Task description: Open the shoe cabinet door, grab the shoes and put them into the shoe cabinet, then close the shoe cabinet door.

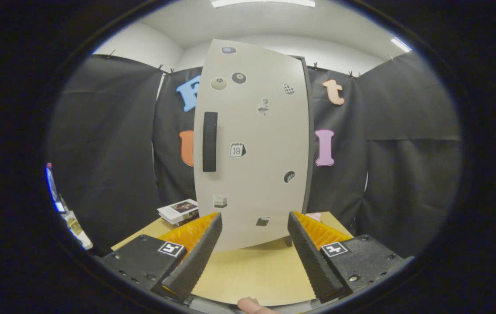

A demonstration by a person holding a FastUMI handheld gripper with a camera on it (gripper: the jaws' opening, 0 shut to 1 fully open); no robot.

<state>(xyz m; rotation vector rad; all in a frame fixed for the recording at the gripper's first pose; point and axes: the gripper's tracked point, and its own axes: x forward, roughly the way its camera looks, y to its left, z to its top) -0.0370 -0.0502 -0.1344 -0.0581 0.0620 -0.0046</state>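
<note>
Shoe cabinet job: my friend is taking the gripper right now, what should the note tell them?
Gripper: open, holding nothing, fingers spread over the wooden table.
Shoe cabinet: stands on the table just beyond the fingers, pale door shut, covered with small stickers. The black handle is upright, near the door's left edge.
A stack of books lies beside the cabinet, beyond the left finger.
Shoes: I cannot place them from this view.
Done: nothing yet, by the look of it.
Left: pull the door open by the handle, put the shoes in, close the door.
</note>
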